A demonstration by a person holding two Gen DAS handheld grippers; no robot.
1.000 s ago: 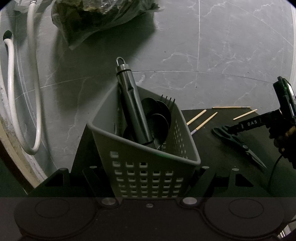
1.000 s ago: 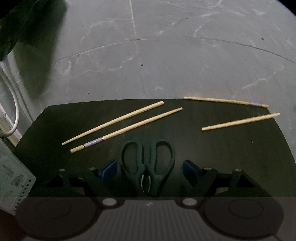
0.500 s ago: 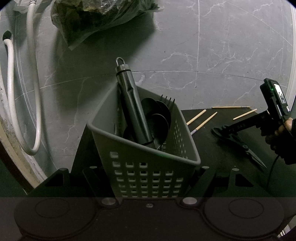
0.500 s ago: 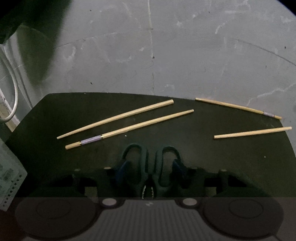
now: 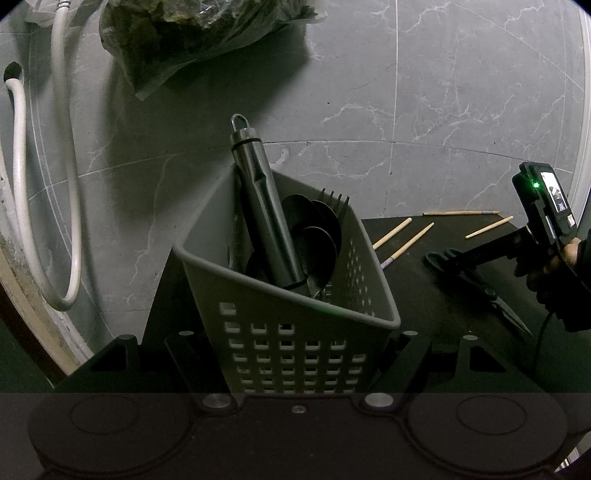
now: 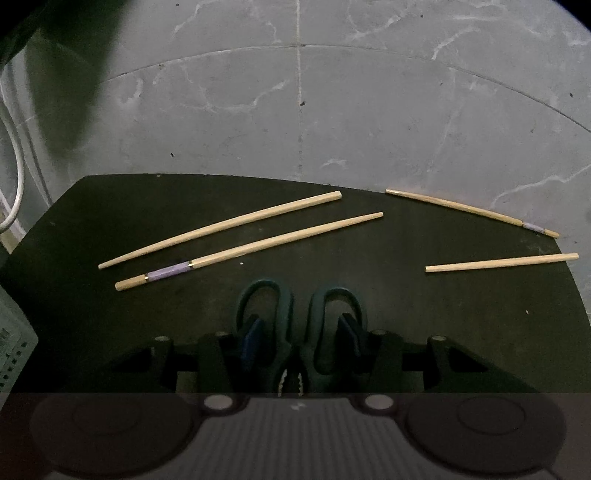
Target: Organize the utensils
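My left gripper [image 5: 295, 350] is shut on a grey perforated utensil basket [image 5: 288, 332]. The basket holds a steel-handled tool [image 5: 264, 206], dark spoons [image 5: 314, 236] and a fork. My right gripper [image 6: 301, 332] is shut on the dark handles of the scissors [image 6: 301, 317], which lie on the black mat [image 6: 110, 221]. In the left wrist view the scissors [image 5: 476, 280] lie flat with the blades toward me and the right gripper [image 5: 454, 256] at the handles. Several wooden chopsticks [image 6: 247, 243] lie on the mat beyond the scissors.
A grey marble floor [image 5: 406, 110] surrounds the mat. A white hose [image 5: 70, 221] loops at the left. A plastic bag with dark contents [image 5: 184, 33] lies at the back left. The basket's edge [image 6: 11, 339] shows at the left of the right wrist view.
My right gripper's blue pads have closed in from wide apart onto the scissors' handle loops. The scissors stay on the mat. My left gripper and the basket have not moved.
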